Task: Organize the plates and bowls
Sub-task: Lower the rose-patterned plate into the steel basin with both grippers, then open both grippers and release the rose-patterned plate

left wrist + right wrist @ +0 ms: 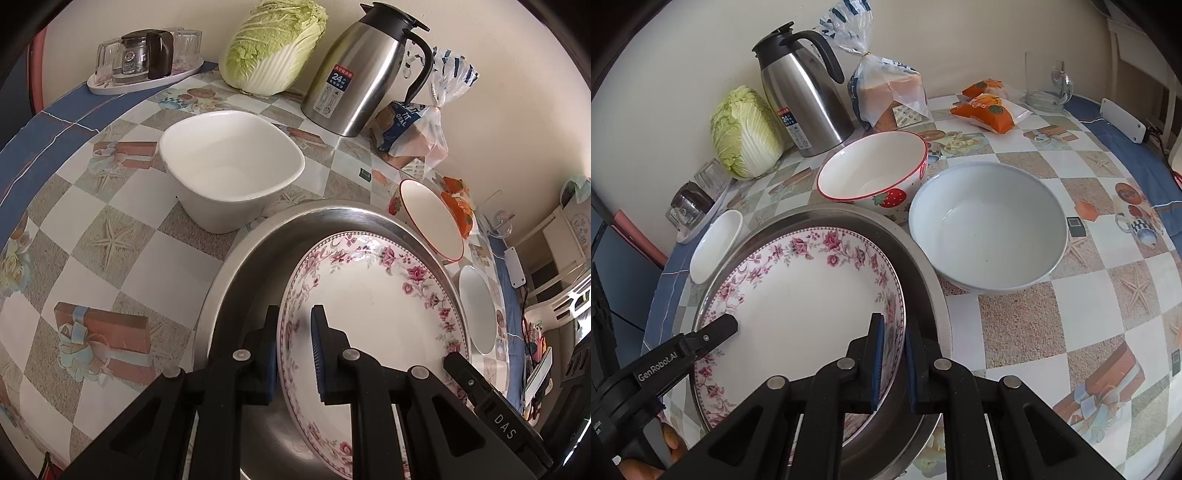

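A floral-rimmed white plate (pixel 376 314) (pixel 805 306) lies inside a round steel tray (pixel 255 266) (pixel 919 266). My left gripper (pixel 295 350) straddles the plate's left rim, one finger inside and one outside, jaws close on it. My right gripper (pixel 894 354) straddles the plate's right rim the same way. The left gripper's finger also shows in the right wrist view (pixel 716 332). A white square bowl (pixel 232 166), a strawberry bowl (pixel 875 173) (pixel 432 218) and a pale blue bowl (pixel 990 229) stand around the tray.
A steel thermos jug (pixel 365 70) (pixel 801 92), a cabbage (pixel 273 48) (pixel 742 133), a bread bag (pixel 890 96), orange snack packs (pixel 986 107), a tray of glasses (pixel 147 59) and a glass mug (pixel 1045 85) line the wall. A small white dish (pixel 716 243) is beside the steel tray.
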Available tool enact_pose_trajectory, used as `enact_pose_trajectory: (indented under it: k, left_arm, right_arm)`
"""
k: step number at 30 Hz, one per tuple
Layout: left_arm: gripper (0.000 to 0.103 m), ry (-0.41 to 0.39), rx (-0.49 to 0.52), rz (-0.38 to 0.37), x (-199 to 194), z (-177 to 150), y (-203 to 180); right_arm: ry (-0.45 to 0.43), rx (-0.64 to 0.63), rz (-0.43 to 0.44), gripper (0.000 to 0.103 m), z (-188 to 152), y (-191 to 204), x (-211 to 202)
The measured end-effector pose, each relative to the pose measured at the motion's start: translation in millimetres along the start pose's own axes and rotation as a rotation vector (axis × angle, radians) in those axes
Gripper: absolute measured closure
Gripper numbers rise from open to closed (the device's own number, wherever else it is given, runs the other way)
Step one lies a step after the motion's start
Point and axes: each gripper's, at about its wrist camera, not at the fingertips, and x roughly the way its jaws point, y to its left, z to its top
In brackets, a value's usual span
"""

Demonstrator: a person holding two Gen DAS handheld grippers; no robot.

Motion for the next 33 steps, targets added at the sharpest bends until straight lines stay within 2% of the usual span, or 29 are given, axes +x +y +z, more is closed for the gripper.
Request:
enact_pose_trajectory:
  k: [7,24,33]
  left_arm:
    - [0.088,0.008,0.002,0.012,1,0,1]
    - [0.085,0.041,0.005,0.052,3,1,0]
    - [0.078,-0.010,0.015,0.048,-9,5,-5]
  right_arm:
    - [0.024,-0.010,-0.009,0.092,-3,0,6]
    - [0.019,-0.060,-0.048,0.092,-3,7,2]
    - [-0.013,-0.090,-0.083,0.091,-1,10,-5]
